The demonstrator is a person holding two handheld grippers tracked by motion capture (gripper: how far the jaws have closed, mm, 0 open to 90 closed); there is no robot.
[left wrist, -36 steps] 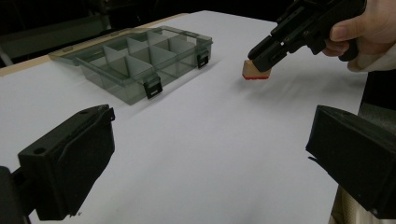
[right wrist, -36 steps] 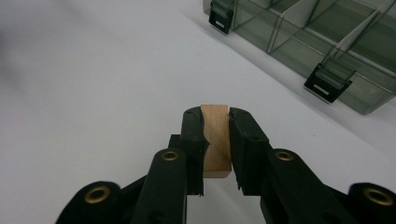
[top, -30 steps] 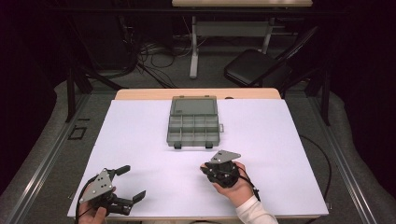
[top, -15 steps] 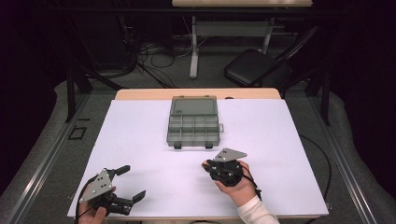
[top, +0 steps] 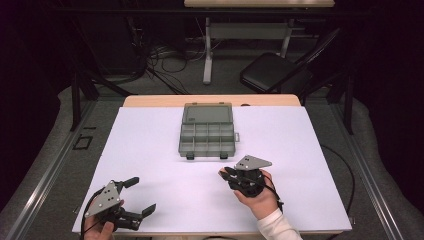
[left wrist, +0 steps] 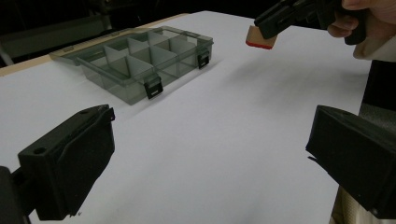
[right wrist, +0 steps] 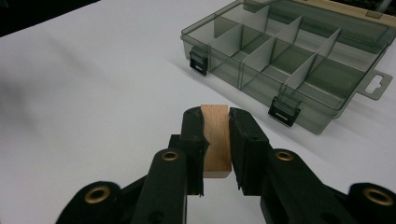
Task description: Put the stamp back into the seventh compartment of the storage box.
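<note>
Left gripper (top: 142, 197) sits low at the desk's near left corner, jaws wide apart, nothing between them; black matte plastic, blocky pads, grey three-cornered plate on top. In the left gripper view its two jaws are cut off by the bottom and side edges.

Right gripper (top: 223, 173) is held in a hand (top: 257, 196) near the middle of the near edge, a bit right, white sleeve cut off at the bottom. Its jaws are clamped on a small wooden block (right wrist: 216, 137): pale tan, smooth, flat rectangular slab, grain faint. The left gripper view shows a red strip on the block's lower face (left wrist: 259, 38) and the block raised off the desk. From above the block is hidden by the gripper body.

Desk (top: 150, 150) is covered by a plain white matte sheet; a bare wood strip shows at the far edge.

Box (top: 207, 135), past the right gripper towards the far edge, middle: smoky clear plastic, lid open and lying flat behind, split by dividers into compartments, two dark latches on the near wall, hang tab on the right side. Exact compartment count is hard to tell.

Beyond the desk, a black chair (top: 272, 75) and cables, dim.
</note>
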